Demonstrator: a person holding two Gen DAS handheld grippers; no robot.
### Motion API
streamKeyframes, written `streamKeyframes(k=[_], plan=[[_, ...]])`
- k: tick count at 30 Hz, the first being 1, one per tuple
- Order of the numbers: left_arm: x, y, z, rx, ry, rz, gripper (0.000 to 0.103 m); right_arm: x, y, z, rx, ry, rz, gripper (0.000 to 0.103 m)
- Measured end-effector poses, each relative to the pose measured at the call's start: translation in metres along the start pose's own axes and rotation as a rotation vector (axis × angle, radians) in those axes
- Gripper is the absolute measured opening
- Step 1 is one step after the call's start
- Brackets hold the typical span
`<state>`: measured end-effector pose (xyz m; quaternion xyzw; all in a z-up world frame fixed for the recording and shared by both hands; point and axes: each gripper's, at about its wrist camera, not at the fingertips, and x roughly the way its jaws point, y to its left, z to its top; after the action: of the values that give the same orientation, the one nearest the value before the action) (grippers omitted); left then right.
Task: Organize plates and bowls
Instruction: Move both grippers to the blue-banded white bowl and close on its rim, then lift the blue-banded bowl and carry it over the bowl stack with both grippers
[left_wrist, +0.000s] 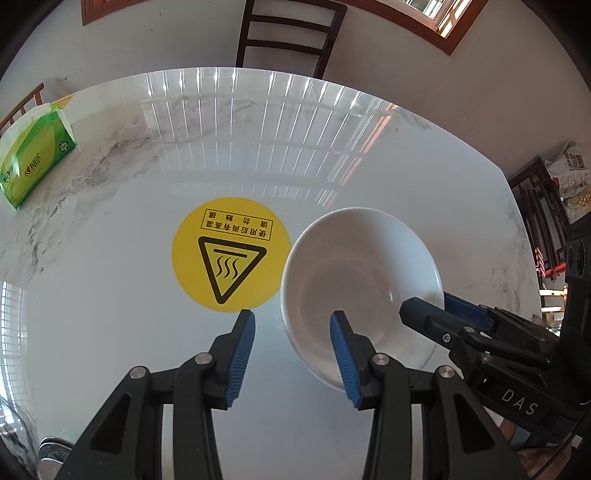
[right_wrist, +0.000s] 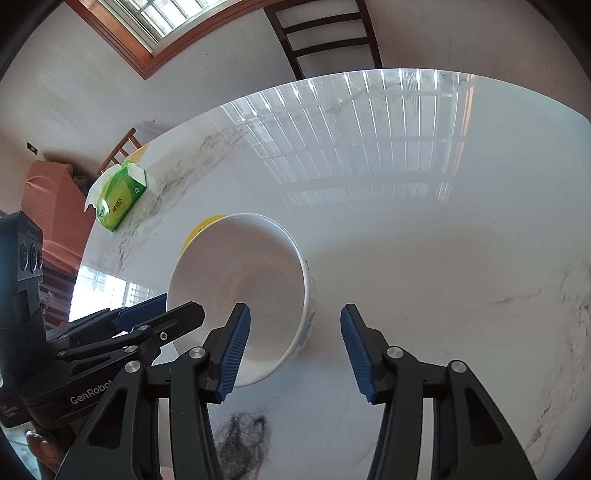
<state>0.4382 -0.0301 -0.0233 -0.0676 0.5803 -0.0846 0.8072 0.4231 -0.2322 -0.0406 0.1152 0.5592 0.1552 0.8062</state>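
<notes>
A white bowl (left_wrist: 360, 273) is tilted above the marble table (left_wrist: 110, 295), beside a round yellow hot-surface sticker (left_wrist: 231, 258). In both wrist views each gripper's fingers straddle the bowl's rim, one inside and one outside, with a wide gap between them. My left gripper (left_wrist: 291, 328) has its right finger (left_wrist: 341, 343) inside the bowl. My right gripper (right_wrist: 295, 328) has its left finger (right_wrist: 236, 339) inside the bowl (right_wrist: 240, 291). The other gripper shows at the bowl's opposite rim in each view (left_wrist: 436, 314), (right_wrist: 162, 314). Whether either one grips the rim is unclear.
A green tissue box (left_wrist: 35, 155) lies at the table's far left (right_wrist: 122, 199). A dark wooden chair (left_wrist: 288, 37) stands behind the far edge. Dark shelving with clutter (left_wrist: 546, 206) is at the right. A dark tangle of hair-like fibre (right_wrist: 240, 435) lies near the front edge.
</notes>
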Motion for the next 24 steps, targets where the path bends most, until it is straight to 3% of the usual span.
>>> streamKeyframes(k=[2, 3, 4, 10, 17, 24], plan=[[0.005, -0.002, -0.001, 0.007, 0.011, 0.000, 0.042, 0.006, -0.002, -0.002, -0.006, 0.020, 0.004, 0.024], [0.007, -0.003, -0.001, 0.014, 0.013, 0.003, 0.024, 0.007, -0.002, -0.002, -0.008, 0.021, 0.003, 0.020], [0.008, -0.004, -0.002, 0.016, 0.010, 0.041, 0.016, 0.007, -0.003, -0.003, -0.011, 0.017, 0.010, 0.019], [0.006, -0.010, -0.005, 0.029, -0.021, 0.086, 0.014, 0.006, -0.006, -0.004, -0.010, 0.022, 0.024, 0.019], [0.003, -0.003, -0.011, -0.007, 0.014, 0.048, 0.014, 0.000, -0.004, -0.006, 0.015, 0.034, 0.041, 0.019], [-0.019, -0.004, -0.021, -0.012, -0.002, 0.035, 0.014, -0.014, -0.002, -0.016, 0.033, 0.048, 0.076, 0.019]])
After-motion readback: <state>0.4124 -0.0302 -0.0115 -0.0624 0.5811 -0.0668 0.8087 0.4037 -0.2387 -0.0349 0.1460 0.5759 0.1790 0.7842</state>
